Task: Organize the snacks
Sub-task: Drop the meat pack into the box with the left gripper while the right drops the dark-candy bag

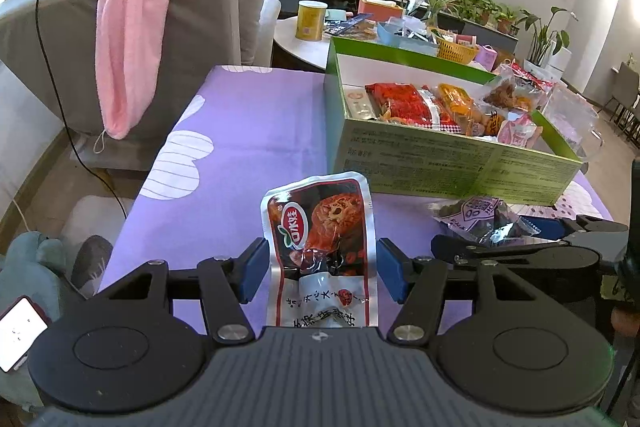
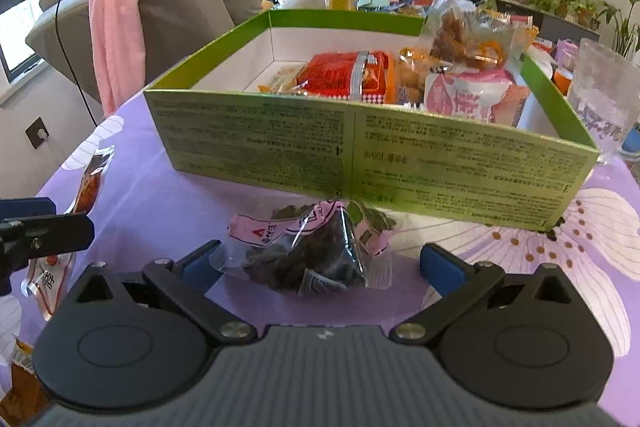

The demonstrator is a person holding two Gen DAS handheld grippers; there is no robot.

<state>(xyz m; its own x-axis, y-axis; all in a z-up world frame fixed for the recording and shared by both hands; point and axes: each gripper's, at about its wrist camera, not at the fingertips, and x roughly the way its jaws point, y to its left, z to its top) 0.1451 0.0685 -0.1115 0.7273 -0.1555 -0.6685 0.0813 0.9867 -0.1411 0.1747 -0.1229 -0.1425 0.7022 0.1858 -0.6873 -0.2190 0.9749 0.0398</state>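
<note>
A green cardboard box [image 1: 460, 163] [image 2: 360, 151] holding several snack packs stands on the purple tablecloth. My left gripper [image 1: 318, 269] is open, its blue pads on either side of a red-and-white snack pouch [image 1: 322, 247] that lies flat on the cloth. My right gripper [image 2: 320, 267] is open around a clear pack of dark dried fruit with a pink label [image 2: 308, 251], just in front of the box. The pack and the right gripper also show in the left wrist view [image 1: 480, 223]. The pouch shows at the left of the right wrist view [image 2: 86, 187].
A grey sofa [image 1: 200, 7] with a pink towel [image 1: 132, 27] stands at the back left. A clear glass jar [image 2: 604, 95] is right of the box. A round white table [image 1: 304, 47] with a yellow can and clutter lies beyond. A phone [image 1: 20, 331] is at lower left.
</note>
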